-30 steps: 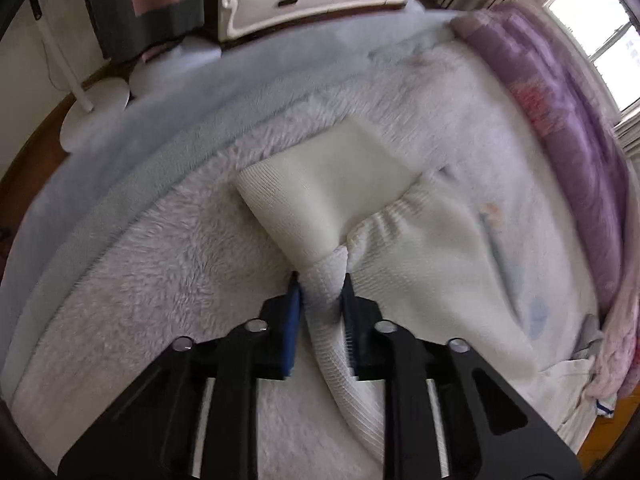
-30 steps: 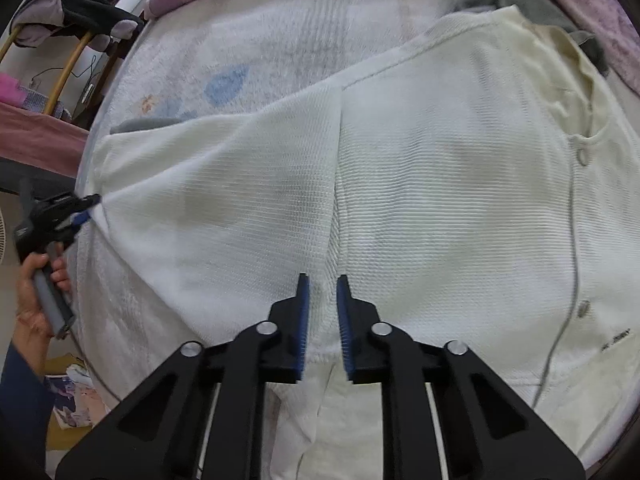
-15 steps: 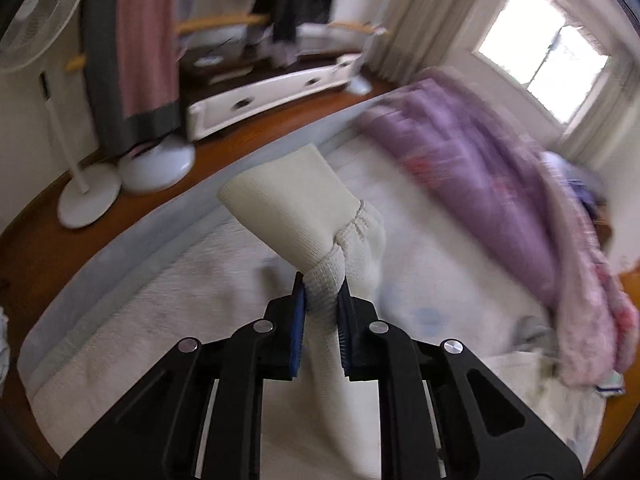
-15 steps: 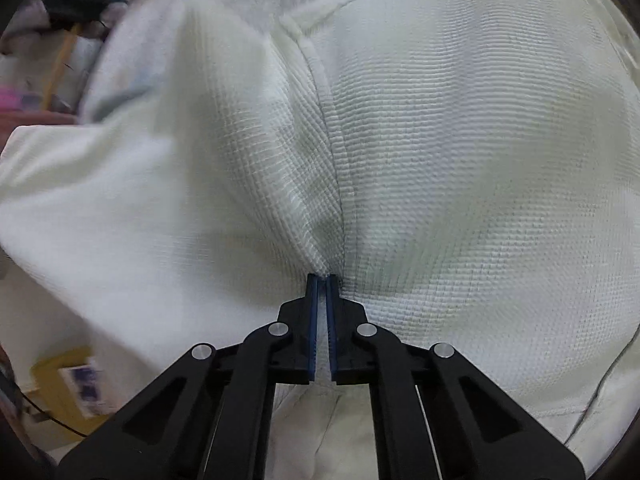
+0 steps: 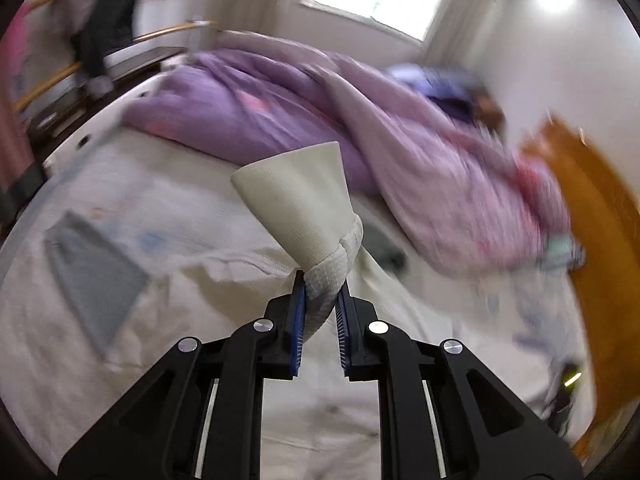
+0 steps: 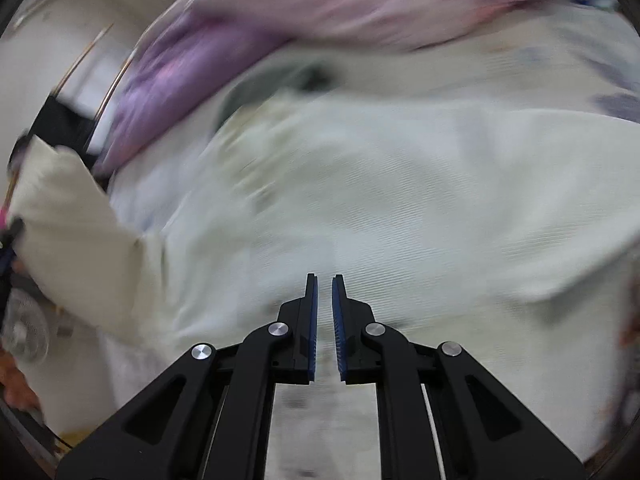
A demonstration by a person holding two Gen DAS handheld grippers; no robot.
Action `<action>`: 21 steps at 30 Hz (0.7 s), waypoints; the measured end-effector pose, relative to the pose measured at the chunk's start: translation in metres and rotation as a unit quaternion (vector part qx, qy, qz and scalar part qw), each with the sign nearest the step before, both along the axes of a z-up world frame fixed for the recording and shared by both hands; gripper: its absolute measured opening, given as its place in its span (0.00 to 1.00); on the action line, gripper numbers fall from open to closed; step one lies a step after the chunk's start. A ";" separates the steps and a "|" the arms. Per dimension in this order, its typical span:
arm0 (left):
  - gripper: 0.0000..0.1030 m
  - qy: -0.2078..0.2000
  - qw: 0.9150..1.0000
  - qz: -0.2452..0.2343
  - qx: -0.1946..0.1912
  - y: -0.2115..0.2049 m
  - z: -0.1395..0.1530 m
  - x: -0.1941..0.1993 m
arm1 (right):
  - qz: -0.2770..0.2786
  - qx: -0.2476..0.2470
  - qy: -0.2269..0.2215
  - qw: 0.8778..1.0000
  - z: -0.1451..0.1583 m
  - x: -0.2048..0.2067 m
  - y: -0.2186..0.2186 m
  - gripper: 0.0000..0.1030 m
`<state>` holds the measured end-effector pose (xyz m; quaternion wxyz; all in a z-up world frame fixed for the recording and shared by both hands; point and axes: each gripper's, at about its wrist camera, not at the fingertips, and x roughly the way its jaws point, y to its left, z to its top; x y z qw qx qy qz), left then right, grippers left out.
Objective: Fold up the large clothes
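Observation:
A large cream waffle-knit garment (image 6: 400,184) lies spread on the bed. My left gripper (image 5: 322,300) is shut on its sleeve, just behind the ribbed cuff (image 5: 296,204), and holds the sleeve lifted above the bed. In the right wrist view the raised sleeve (image 6: 72,240) hangs at the far left. My right gripper (image 6: 324,280) sits low over the garment's body with the jaws a narrow gap apart and no cloth between them. The right wrist view is blurred.
A purple and pink quilt (image 5: 360,120) is bunched along the far side of the bed. A grey cloth (image 5: 96,276) lies on the white blanket (image 5: 132,200) at the left. An orange wooden board (image 5: 592,240) stands at the right. A fan (image 6: 24,332) stands beyond the bed edge.
My left gripper has lifted the sleeve off the bed and swung it toward the quilt side. My right gripper had pinched the garment body and has now let go and backed off.

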<state>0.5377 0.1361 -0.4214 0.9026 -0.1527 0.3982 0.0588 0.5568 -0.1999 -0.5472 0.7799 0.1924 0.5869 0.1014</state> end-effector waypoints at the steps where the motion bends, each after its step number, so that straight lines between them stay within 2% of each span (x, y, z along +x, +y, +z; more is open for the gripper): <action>1: 0.14 0.006 1.000 -0.009 -0.001 -0.022 -0.009 0.007 | -0.016 -0.005 0.001 1.000 0.001 -0.001 -0.019 0.09; 3: 0.14 0.021 0.999 -0.035 0.000 -0.080 -0.035 0.025 | -0.051 -0.020 -0.002 0.999 0.002 -0.001 -0.078 0.09; 4: 0.14 0.027 0.999 -0.045 0.010 -0.096 -0.045 0.028 | -0.062 -0.030 -0.002 0.998 0.000 -0.001 -0.103 0.09; 6: 0.14 0.050 0.996 -0.074 0.029 -0.148 -0.079 0.042 | -0.080 -0.040 -0.005 0.996 0.000 0.007 -0.134 0.09; 10: 0.14 0.088 0.986 -0.113 0.080 -0.214 -0.133 0.054 | -0.113 -0.054 -0.010 0.992 -0.004 0.021 -0.199 0.09; 12: 0.14 0.123 0.980 -0.127 0.092 -0.235 -0.165 0.060 | -0.134 -0.066 -0.003 0.989 -0.011 0.028 -0.227 0.09; 15: 0.15 0.169 0.970 -0.134 0.109 -0.249 -0.197 0.057 | -0.173 -0.068 0.017 0.982 -0.022 0.036 -0.271 0.09; 16: 0.15 0.178 0.968 -0.132 0.115 -0.249 -0.200 0.054 | -0.191 -0.070 0.023 0.979 -0.028 0.038 -0.282 0.14; 17: 0.15 0.184 0.967 -0.130 0.119 -0.249 -0.201 0.053 | -0.199 -0.078 0.033 0.976 -0.031 0.041 -0.289 0.23; 18: 0.20 0.188 0.967 -0.131 0.113 -0.251 -0.204 0.051 | -0.211 -0.092 0.048 0.972 -0.038 0.044 -0.300 0.29; 19: 0.36 0.191 0.966 -0.137 0.107 -0.251 -0.204 0.050 | -0.220 -0.093 0.053 0.970 -0.043 0.048 -0.311 0.31; 21: 0.61 0.179 0.968 -0.148 0.091 -0.253 -0.195 0.047 | -0.238 -0.103 0.072 0.963 -0.053 0.053 -0.327 0.32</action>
